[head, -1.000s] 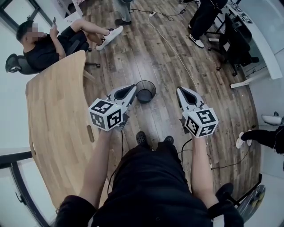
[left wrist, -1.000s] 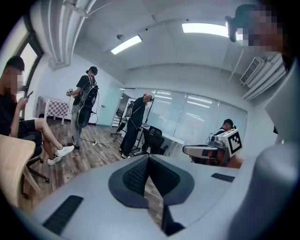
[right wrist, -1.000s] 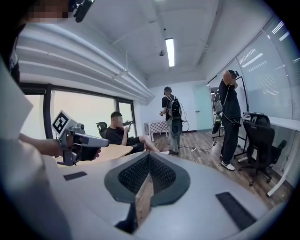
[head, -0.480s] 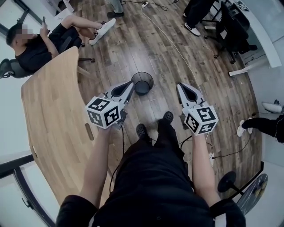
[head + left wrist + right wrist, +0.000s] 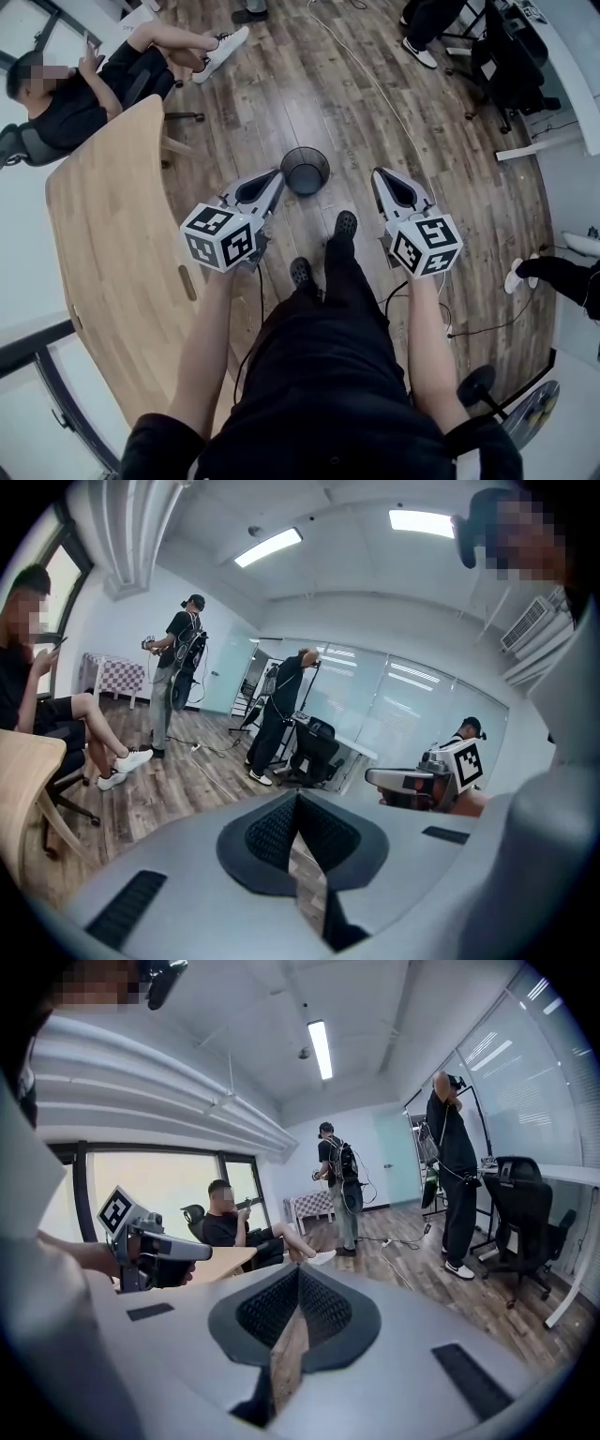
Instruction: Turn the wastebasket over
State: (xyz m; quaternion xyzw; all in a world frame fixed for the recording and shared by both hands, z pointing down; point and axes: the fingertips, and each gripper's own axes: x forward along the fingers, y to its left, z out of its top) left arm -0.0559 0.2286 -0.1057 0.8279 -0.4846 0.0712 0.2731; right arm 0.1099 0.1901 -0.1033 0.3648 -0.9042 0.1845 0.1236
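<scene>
**Both grippers clenched and empty, wastebasket upright on the floor between their tips**

The wastebasket [image 5: 306,171] is a black mesh bin. It stands upright on the wood-plank floor [image 5: 281,94] with its open mouth facing up. In the head view it sits just ahead of the person's feet, the forward shoe [image 5: 346,224] pointing toward it.

The left gripper [image 5: 278,173] reaches in from the basket's left side, and its tip appears just beside the rim in that view. The right gripper [image 5: 377,172] comes in from the other side with a wider strip of bare floor between its tip and the bin. Seen from above, the basket lies between the two tips and a little beyond them, nearer the left one. Neither gripper touches it.

In the left gripper view the two ribbed pads are pressed together at the tip, with nothing gripped. Only floor planks show through the narrow slit below them. The right gripper view shows the same: pads closed against each other, nothing held, planks behind the slit. Both grippers tilt slightly downward. Each carries its marker cube [image 5: 220,238] near the hand.

A light wooden table [image 5: 103,234] runs along the person's left. Beyond its far end a seated person [image 5: 75,94] sits in a chair. A cable [image 5: 375,89] trails across the floor past the basket.
</scene>
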